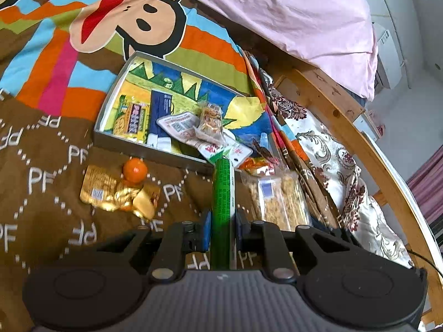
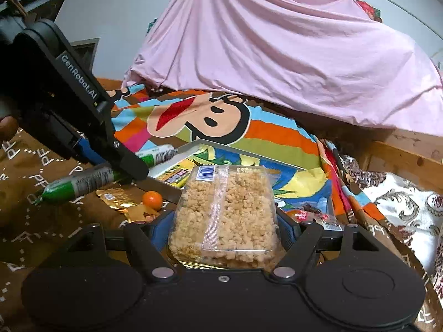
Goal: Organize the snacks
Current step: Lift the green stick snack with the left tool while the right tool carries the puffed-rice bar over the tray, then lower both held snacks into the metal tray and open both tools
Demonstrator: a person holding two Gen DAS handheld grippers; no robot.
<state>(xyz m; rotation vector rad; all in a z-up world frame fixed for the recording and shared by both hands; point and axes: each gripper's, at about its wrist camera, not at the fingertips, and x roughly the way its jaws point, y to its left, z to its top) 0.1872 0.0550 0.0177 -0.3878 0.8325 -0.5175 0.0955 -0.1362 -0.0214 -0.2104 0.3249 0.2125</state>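
On the bed (image 1: 41, 144), tray (image 1: 110, 110) part-filled: left gripper (image 1: 221, 229) clamps a green tube (image 1: 221, 193), right gripper (image 2: 224, 229) grips the crisp-rice pack (image 2: 224, 210); orange (image 1: 134, 168) waits.

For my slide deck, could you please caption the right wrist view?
Right gripper holds a clear pack of puffed-grain snack; left gripper carries a green tube beside the tray.

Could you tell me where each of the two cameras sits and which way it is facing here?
Left wrist: on the left tool, looking down along its green tube at the snack tray; only its own fingers show.
Right wrist: on the right tool, facing the pink sheet over its rice-crisp pack; the left tool shows.
Shared: tray, orange ball, gold wrapper.
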